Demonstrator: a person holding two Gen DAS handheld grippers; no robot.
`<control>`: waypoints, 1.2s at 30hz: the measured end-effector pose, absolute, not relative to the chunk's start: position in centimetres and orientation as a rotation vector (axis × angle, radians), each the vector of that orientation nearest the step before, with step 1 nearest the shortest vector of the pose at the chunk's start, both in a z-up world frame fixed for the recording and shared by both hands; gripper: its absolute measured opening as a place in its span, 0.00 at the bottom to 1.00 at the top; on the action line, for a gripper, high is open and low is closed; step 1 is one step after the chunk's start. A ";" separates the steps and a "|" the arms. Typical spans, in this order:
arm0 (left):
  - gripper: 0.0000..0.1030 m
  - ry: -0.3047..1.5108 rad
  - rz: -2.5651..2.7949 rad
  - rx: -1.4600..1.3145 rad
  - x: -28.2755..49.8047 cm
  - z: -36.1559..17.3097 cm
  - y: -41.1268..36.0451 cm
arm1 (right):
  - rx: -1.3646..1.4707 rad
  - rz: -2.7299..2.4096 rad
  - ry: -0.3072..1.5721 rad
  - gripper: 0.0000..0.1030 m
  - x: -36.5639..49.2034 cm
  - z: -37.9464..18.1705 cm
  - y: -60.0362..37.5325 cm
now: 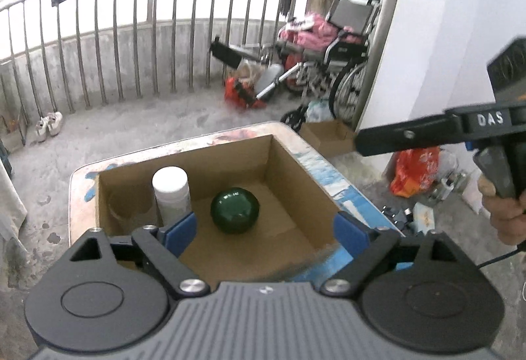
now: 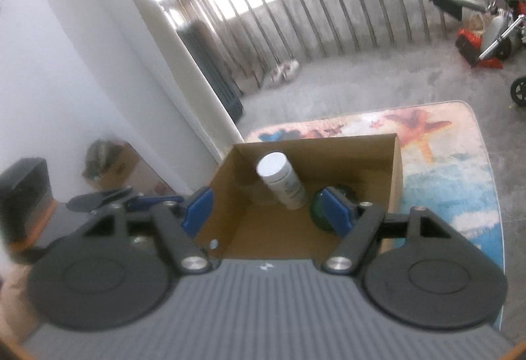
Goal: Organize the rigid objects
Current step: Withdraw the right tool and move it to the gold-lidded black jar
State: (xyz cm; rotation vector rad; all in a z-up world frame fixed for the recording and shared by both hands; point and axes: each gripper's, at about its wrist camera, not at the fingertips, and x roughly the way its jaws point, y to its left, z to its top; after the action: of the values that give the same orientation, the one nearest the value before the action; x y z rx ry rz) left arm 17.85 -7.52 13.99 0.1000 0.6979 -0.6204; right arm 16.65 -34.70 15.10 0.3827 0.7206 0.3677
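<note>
White bottle (image 1: 171,192) and green ball (image 1: 234,210) already in box (image 1: 296,182); both hand-held grippers released, empty.

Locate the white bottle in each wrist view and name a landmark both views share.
Left wrist view: the white bottle stands in the cardboard box's left part, left of the green ball.
Right wrist view: the bottle is near the middle of the box, seen tilted, left of the ball, which is half hidden by a blue finger.
Shared landmark: the pair of white shoes by the railing.
</note>
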 end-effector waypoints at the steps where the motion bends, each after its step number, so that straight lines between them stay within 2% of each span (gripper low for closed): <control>1: 0.89 0.682 -0.620 0.102 16.7 13.7 -7.3 | 0.388 0.367 0.699 0.71 14.8 15.2 -34.7; 5: 0.89 0.602 -0.610 0.173 11.9 11.1 -7.4 | 0.434 0.343 0.621 0.71 8.0 13.4 -34.4; 12: 0.90 0.596 -0.621 0.326 7.5 4.2 -10.7 | 0.576 0.215 0.652 0.71 0.8 4.8 -32.0; 21: 0.89 0.572 -0.637 0.368 5.8 -1.7 -14.7 | 0.571 0.124 0.662 0.69 0.3 0.6 -32.4; 27: 0.88 0.550 -0.637 0.400 6.2 -3.2 -15.6 | 0.607 0.103 0.672 0.60 2.3 -2.0 -34.1; 29: 0.84 0.562 -0.636 0.386 7.1 -3.5 -15.9 | 0.628 0.111 0.685 0.50 3.1 -2.9 -34.7; 33: 0.75 0.583 -0.631 0.378 8.2 -3.9 -16.3 | 0.658 0.152 0.721 0.44 4.6 -4.4 -34.8; 35: 0.65 0.595 -0.637 0.370 8.5 -4.2 -16.3 | 0.659 0.168 0.738 0.40 5.2 -4.8 -34.5; 36: 0.63 0.603 -0.642 0.368 8.6 -4.3 -16.4 | 0.657 0.168 0.746 0.38 5.4 -5.0 -34.4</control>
State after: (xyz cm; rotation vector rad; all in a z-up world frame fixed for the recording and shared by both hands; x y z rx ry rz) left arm 8.60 -16.42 -4.33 0.3680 0.6029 -0.6423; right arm 5.39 -34.37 -5.03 0.6572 0.7457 0.1685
